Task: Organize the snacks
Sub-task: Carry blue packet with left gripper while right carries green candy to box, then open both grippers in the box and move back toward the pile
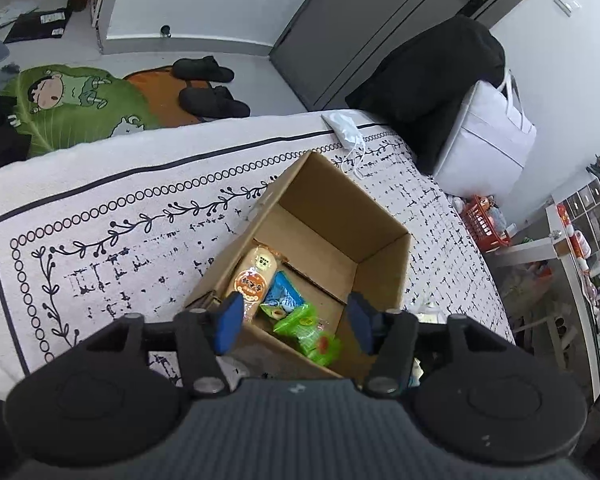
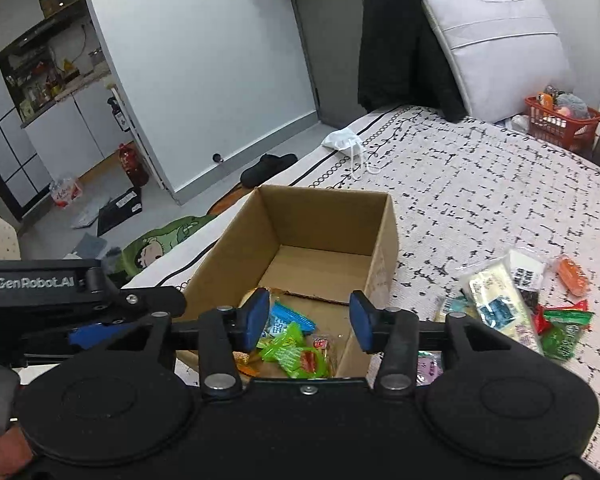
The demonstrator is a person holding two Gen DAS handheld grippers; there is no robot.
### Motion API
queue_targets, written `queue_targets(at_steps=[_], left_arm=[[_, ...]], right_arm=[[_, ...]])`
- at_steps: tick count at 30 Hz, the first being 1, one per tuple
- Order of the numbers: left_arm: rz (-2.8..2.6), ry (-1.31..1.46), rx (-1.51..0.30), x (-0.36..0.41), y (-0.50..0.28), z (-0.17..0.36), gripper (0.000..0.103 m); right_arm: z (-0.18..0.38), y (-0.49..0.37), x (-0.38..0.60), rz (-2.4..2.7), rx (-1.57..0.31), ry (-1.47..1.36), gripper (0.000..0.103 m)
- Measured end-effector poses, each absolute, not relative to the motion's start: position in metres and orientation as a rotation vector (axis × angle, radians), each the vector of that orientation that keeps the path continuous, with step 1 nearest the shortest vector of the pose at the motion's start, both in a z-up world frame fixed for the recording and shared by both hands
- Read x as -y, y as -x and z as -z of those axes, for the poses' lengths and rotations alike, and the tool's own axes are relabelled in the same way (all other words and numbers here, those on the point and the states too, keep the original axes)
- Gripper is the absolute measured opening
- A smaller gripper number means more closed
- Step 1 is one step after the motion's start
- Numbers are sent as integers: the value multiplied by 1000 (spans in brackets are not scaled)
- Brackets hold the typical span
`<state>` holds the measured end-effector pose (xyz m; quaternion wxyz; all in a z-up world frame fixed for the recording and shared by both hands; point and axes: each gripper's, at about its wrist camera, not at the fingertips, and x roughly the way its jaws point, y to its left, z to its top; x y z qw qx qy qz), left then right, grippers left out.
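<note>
Box [image 2: 324,236] on the bedspread [image 2: 480,184], snacks [image 2: 296,344] in its near end; loose snacks [image 2: 516,300] right of it; mask [image 2: 342,138] beyond.

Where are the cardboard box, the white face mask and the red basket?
cardboard box [image 2: 324,220], right wrist view, inner far wall.
white face mask [image 2: 342,139], right wrist view, its cloth middle.
red basket [image 2: 560,126], right wrist view, front wall.

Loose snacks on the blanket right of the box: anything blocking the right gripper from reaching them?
Nothing visible does. The right gripper hangs open over the cardboard box, and the loose snacks lie in the open on the blanket beside the box's right wall.
</note>
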<state>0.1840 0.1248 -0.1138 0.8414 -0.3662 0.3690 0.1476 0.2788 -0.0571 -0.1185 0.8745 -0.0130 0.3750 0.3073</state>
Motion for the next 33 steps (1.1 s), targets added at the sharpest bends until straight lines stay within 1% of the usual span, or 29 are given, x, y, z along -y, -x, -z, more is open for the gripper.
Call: queue_targets(at_steps=[3,5,7,12,15,17,20,23,26,29,31,33], left_arm=[[-326,762,-777,-122,-179,109,63],[-332,745,-775,-118,-175,105,72],[-330,727,-778,-114,-173,101,76],[-343,680,-788,-100,-169,93,79],[-348,649,-792,-92,-167,89,81],[-345,629,-796,-86,-167,86,88],[-335,610,-798,-75,-167,83,95],[-337,591,-791,-67,-167,80,103],[-336,577,-781,-58,-167,78,103],[-331,564,-781,-46,-169,77,103],[-331,543,-779,-37,-171,76,103],[-327,532,-770,-29,-172,75,103]], right_arm=[[115,-275,63,-632,-779,25,47],[113,-274,68,-625,-780,22,47],[111,-273,73,-621,-782,20,48],[106,-268,85,-628,-792,8,48],[103,-267,93,-634,-797,0,51],[101,-266,98,-637,-797,-4,53],[99,-266,108,-637,-795,-16,55],[96,-267,121,-632,-788,-27,60],[95,-270,137,-619,-787,-44,63],[94,-275,154,-601,-792,-72,68],[94,-278,165,-589,-795,-98,79],[93,-280,176,-581,-785,-117,87]])
